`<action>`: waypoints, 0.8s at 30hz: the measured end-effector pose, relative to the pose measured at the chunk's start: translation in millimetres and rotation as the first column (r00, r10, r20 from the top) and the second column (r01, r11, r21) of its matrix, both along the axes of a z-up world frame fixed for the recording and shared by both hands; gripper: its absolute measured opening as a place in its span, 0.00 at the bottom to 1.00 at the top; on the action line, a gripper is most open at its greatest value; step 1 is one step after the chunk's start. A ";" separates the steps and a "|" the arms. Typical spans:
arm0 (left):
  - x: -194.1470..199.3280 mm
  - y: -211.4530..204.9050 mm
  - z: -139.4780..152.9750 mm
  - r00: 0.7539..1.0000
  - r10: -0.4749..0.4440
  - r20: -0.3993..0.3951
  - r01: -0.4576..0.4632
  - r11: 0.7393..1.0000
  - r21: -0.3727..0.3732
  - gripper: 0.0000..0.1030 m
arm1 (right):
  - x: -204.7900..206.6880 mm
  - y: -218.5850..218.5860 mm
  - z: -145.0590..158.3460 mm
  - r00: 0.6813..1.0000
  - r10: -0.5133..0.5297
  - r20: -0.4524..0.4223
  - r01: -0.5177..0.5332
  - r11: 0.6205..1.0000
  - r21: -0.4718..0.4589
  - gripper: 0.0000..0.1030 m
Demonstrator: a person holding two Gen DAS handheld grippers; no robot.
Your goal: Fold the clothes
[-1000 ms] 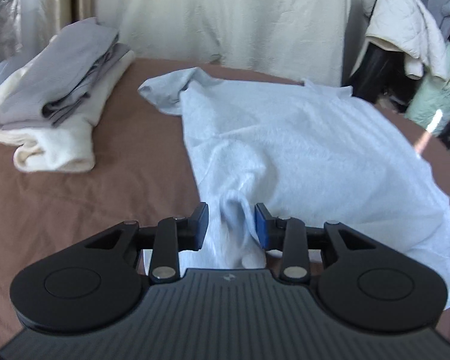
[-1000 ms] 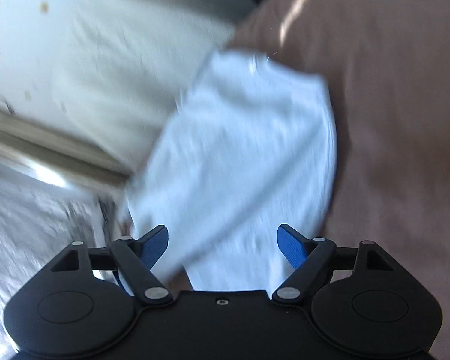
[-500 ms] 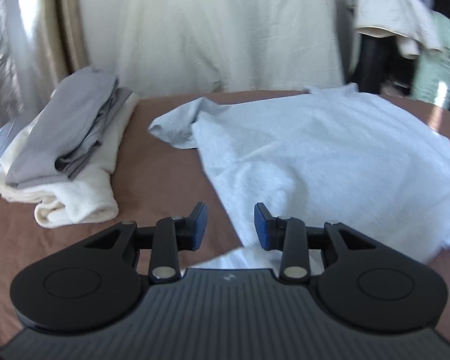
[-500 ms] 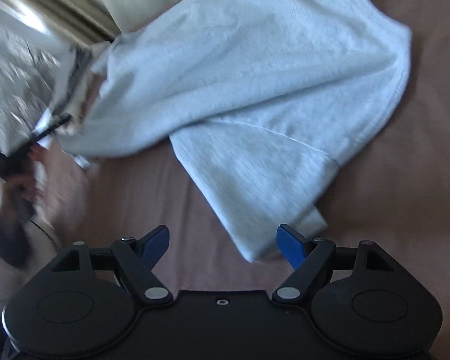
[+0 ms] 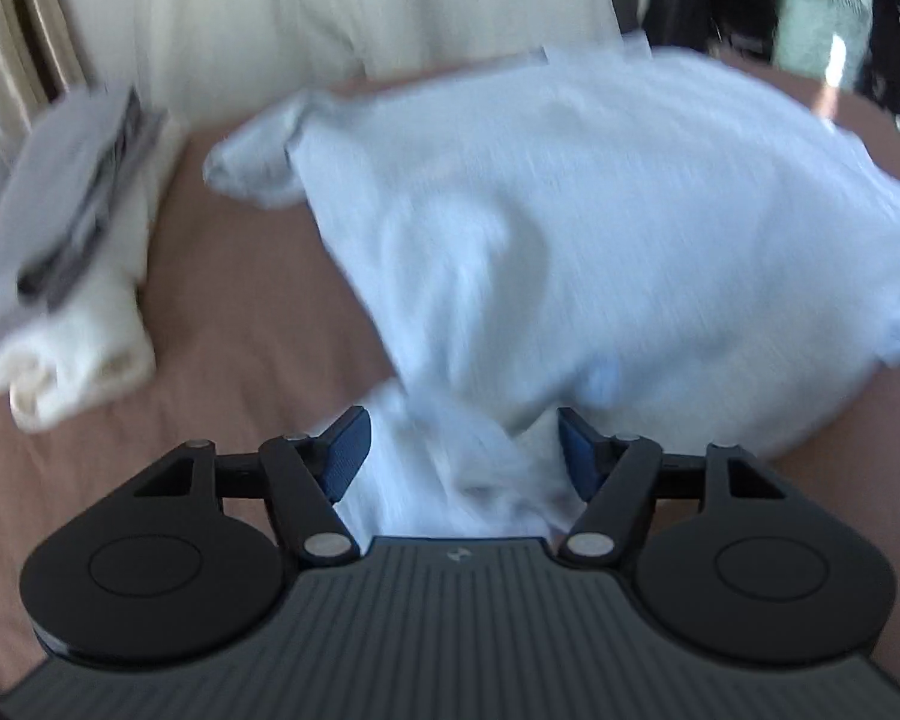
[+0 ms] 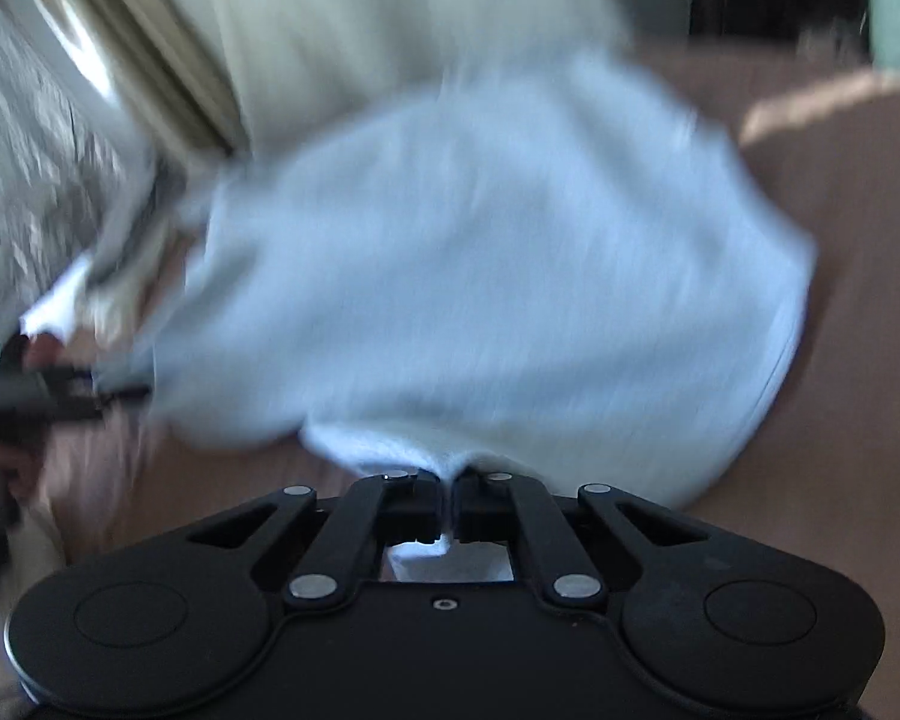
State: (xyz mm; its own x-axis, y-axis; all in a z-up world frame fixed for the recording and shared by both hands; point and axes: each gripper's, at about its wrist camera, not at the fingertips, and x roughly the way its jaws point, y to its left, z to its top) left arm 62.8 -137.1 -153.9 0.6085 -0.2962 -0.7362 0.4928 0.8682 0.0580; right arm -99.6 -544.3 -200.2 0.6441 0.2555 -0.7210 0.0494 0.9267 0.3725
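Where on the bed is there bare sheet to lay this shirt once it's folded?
Bare brown sheet lies between the folded stack and the light blue shirt, running toward the left gripper. More bare sheet lies beyond the shirt's other side. The middle is crowded.

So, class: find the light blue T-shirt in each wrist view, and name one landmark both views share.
Left wrist: the light blue T-shirt fills centre and right, with cloth between the open left gripper.
Right wrist: it fills the centre, its near edge pinched in the right gripper.
Shared landmark: the cream curtain behind.
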 end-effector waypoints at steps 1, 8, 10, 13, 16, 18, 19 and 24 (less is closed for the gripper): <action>7.8 -1.6 -0.3 1.000 0.015 0.011 -0.015 1.000 -0.024 0.62 | 6.4 -11.5 2.7 0.999 -0.033 0.005 0.033 0.999 -0.023 0.04; 27.5 -9.8 -12.7 0.995 0.096 0.035 -0.091 0.989 -0.113 0.64 | 14.7 -79.4 -54.4 0.942 -0.334 0.009 0.333 0.940 0.078 0.04; 25.9 -9.3 -9.9 0.994 0.101 0.044 -0.095 0.987 -0.127 0.65 | 18.6 -83.5 -62.2 0.935 -0.353 -0.018 0.353 0.929 0.114 0.04; 27.6 -7.1 -9.5 0.992 0.107 0.059 -0.098 0.985 -0.139 0.65 | 16.6 -80.0 -53.5 0.936 -0.350 0.041 0.344 0.933 0.105 0.04; 31.0 -7.2 -15.2 0.996 0.084 0.026 -0.079 0.986 -0.148 0.50 | 16.7 -75.5 -57.2 0.938 -0.341 0.063 0.333 0.936 0.113 0.04; 32.3 -13.3 -23.7 1.000 0.015 -0.015 -0.017 0.991 -0.131 0.21 | 16.9 -75.6 -60.6 0.938 -0.341 0.058 0.327 0.930 0.164 0.04; 29.4 -18.1 -26.3 1.000 0.013 0.006 -0.012 0.995 -0.102 0.20 | 15.4 -78.2 -61.1 0.935 -0.350 0.057 0.332 0.921 0.202 0.04; 10.8 -26.2 -14.8 0.997 0.055 0.061 -0.050 0.995 -0.090 0.14 | 9.7 -77.1 -54.0 0.922 -0.382 0.071 0.349 0.895 0.277 0.04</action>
